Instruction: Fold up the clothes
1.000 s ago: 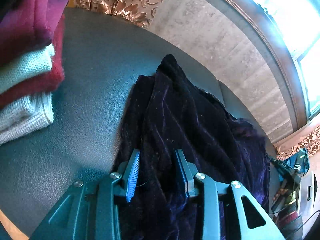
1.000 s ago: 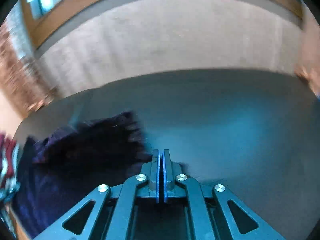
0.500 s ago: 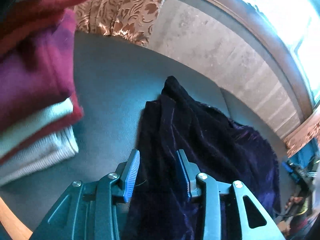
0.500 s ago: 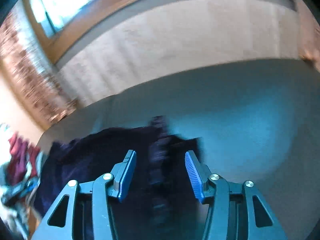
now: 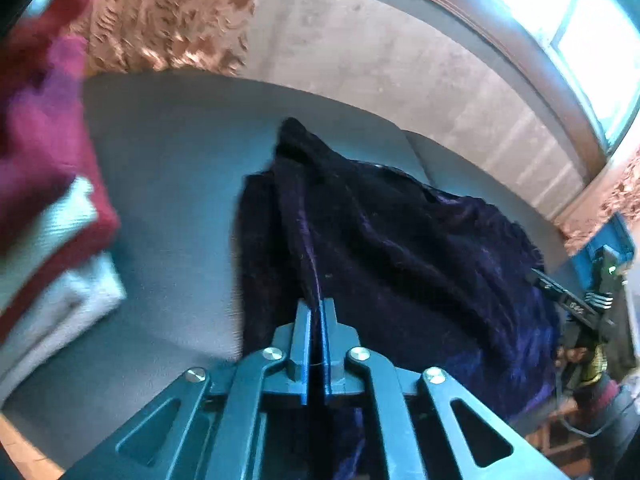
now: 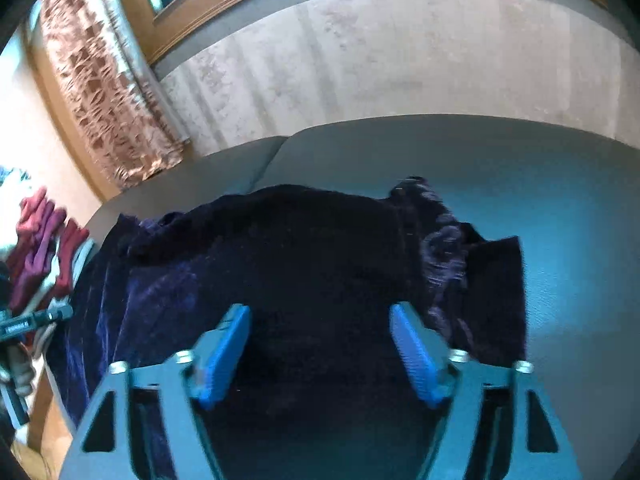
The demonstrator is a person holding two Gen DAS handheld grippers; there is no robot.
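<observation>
The left gripper (image 5: 316,312) has its jaws together, pinching a raised fold of the dark garment (image 5: 400,248); how much cloth sits between the pads is hidden by the fingers. The right gripper (image 6: 320,332) has just been opening, and its jaws now stand wide apart above the garment (image 6: 280,264), its blue pads (image 6: 412,352) blurred; whether they touch the cloth cannot be told. The garment lies crumpled on the grey surface (image 5: 172,184), its near edge cut off beneath both tools. A folded stack (image 5: 48,200) of red and pale knits sits to the left, smeared and partly out of frame. A patterned curtain (image 6: 104,80) hangs behind.
</observation>
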